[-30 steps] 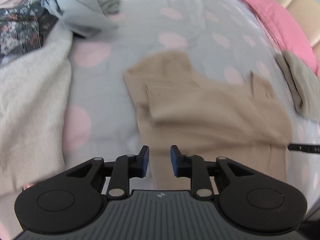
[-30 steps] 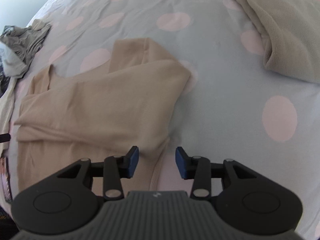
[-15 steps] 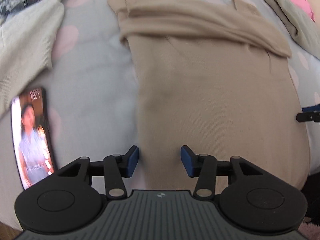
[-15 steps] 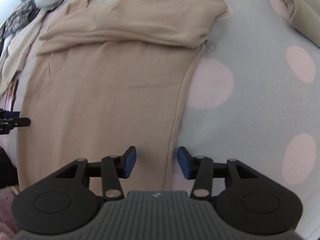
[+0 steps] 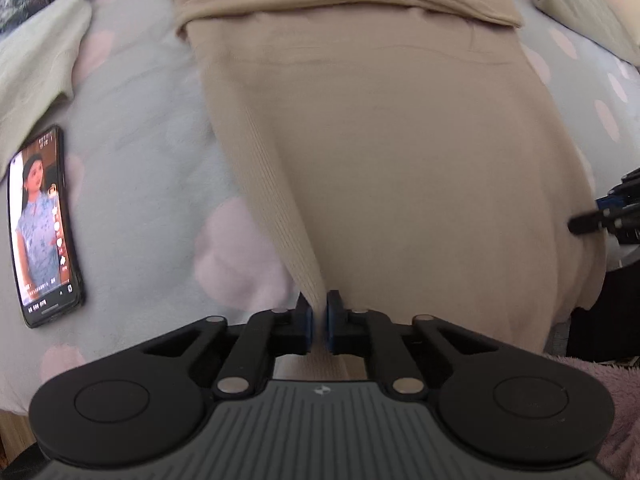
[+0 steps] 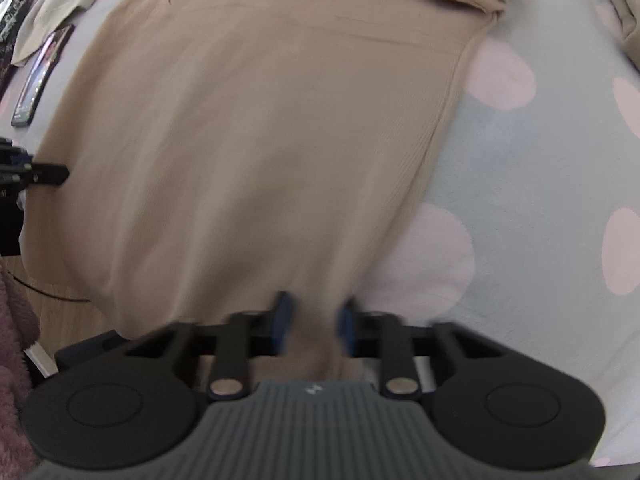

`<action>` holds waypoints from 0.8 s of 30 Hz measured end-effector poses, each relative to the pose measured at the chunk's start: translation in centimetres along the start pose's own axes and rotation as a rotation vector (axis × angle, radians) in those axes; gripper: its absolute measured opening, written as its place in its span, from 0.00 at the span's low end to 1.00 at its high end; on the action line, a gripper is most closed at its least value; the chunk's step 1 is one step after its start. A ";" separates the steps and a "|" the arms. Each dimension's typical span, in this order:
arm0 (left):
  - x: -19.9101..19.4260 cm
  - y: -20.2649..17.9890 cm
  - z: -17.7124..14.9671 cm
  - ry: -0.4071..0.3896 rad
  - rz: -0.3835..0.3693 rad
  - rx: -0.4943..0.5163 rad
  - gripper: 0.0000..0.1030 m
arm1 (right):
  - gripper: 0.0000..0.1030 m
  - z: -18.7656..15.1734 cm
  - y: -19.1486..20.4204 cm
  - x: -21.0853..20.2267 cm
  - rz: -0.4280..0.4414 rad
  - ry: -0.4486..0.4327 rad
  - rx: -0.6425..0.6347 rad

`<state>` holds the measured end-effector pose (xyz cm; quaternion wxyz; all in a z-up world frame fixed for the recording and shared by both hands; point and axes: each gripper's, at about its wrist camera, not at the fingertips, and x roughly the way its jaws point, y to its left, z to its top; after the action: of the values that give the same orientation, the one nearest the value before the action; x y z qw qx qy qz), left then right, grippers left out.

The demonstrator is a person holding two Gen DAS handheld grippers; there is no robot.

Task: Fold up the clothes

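A tan knit top (image 5: 392, 152) lies flat on the bed, its sleeves folded across the far end; it also fills the right wrist view (image 6: 256, 136). My left gripper (image 5: 318, 322) is shut on the top's near left hem corner. My right gripper (image 6: 314, 320) is at the near right hem corner, its jaws partly closed around the fabric and blurred. Each gripper's tip shows at the edge of the other's view.
The bed has a grey-blue sheet with pink dots (image 6: 520, 184). A phone with a lit screen (image 5: 42, 226) lies left of the top. A cream garment (image 5: 36, 60) lies far left, an olive garment (image 5: 580, 4) far right. A pink fuzzy cloth (image 5: 608, 384) is at the near edge.
Both grippers moved back along the top to its near hem. The left one closed on the hem corner. The right one narrowed around the other corner.
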<state>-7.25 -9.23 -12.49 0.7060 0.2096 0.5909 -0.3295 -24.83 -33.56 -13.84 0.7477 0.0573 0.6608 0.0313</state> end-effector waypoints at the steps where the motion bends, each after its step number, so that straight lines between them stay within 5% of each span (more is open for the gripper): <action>1: -0.3 0.1 0.0 -0.008 -0.004 -0.001 0.04 | 0.05 -0.1 0.1 -0.3 0.000 -0.011 0.003; 11: -4.3 3.9 4.2 -0.153 -0.021 -0.054 0.04 | 0.05 1.6 -2.7 -6.7 0.010 -0.241 0.144; 24: -1.8 4.7 14.3 -0.277 0.080 0.074 0.04 | 0.05 11.3 -5.6 -7.8 -0.098 -0.394 0.124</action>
<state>5.84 -15.36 -8.11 0.7850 0.2114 0.4664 -0.3486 -14.74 -40.59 -5.53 0.8580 0.0758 0.5047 -0.0577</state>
